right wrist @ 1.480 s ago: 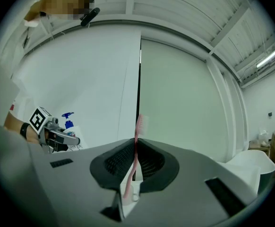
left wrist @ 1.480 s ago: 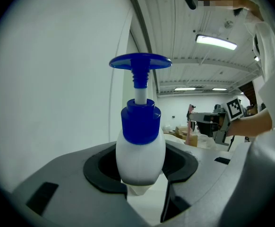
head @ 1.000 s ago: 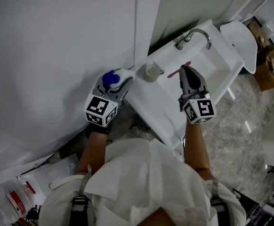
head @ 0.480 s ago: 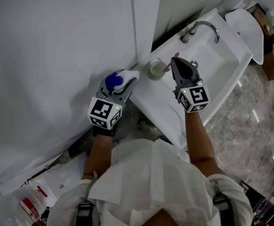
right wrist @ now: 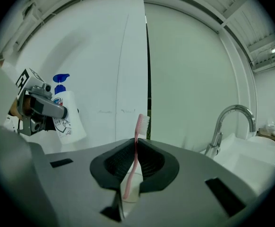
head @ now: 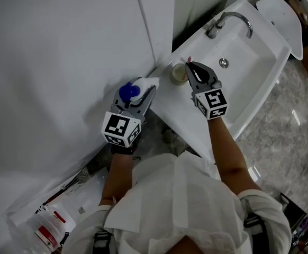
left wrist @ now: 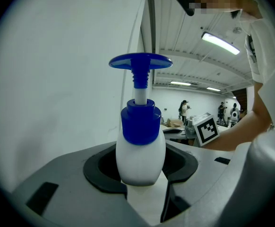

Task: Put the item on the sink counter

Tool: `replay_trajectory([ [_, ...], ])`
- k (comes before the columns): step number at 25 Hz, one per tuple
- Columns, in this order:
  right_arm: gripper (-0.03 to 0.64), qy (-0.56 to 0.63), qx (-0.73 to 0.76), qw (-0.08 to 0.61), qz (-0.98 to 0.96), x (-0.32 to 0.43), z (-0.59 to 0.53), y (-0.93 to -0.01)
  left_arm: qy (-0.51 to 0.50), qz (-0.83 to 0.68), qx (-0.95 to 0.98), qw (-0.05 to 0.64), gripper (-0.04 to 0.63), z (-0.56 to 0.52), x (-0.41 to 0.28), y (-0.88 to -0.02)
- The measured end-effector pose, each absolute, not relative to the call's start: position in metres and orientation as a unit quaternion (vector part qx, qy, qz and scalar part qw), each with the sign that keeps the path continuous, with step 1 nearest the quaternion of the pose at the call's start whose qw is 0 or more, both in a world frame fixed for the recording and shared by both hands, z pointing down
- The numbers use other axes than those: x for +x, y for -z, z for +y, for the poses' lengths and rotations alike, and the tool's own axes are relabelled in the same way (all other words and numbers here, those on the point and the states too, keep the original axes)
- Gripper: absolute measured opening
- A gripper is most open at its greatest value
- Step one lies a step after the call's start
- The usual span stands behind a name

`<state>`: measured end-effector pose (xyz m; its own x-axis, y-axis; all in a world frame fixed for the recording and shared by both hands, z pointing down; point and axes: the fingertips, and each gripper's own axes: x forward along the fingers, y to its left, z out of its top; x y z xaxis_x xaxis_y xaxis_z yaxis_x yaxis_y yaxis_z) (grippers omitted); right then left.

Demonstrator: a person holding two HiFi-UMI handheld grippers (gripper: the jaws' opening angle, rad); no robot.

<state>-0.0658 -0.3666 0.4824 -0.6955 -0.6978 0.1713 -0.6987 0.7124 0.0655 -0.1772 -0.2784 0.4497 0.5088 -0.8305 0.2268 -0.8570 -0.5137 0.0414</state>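
My left gripper (head: 143,89) (left wrist: 144,174) is shut on a white pump bottle (head: 138,87) (left wrist: 140,150) with a blue pump head (left wrist: 140,60), held upright just off the left end of the white sink counter (head: 170,98), close to the wall. My right gripper (head: 191,67) (right wrist: 135,162) is shut on a pink toothbrush (right wrist: 136,141) that stands bristles up. Its lower end dips into a small cup (head: 178,74) (right wrist: 129,186) on the counter's back left corner. In the right gripper view the bottle (right wrist: 69,112) shows at the left.
The basin (head: 238,57) with its drain and a chrome tap (head: 225,21) (right wrist: 227,126) lies right of the cup. White wall panels (head: 64,46) close the left side. A white toilet lid (head: 281,15) is beyond the sink. Packages (head: 48,232) lie on the floor at lower left.
My right gripper has come down and to the left with the toothbrush, from above the basin to the cup. The left gripper with the bottle has sunk a little beside the counter's end.
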Motion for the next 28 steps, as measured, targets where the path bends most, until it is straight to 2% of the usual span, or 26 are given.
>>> replay_trajectory([
  [15, 0.023, -0.036, 0.355, 0.179, -0.917, -0.076, -0.365, -0.55, -0.095, -0.479, 0.869, 0.083, 0.209, -0.28, -0.172, -0.46],
  [28, 0.025, -0.042, 0.365, 0.205, -0.907, -0.074, -0.375, -0.56, -0.094, -0.477, 0.87, 0.086, 0.209, -0.282, -0.171, -0.461],
])
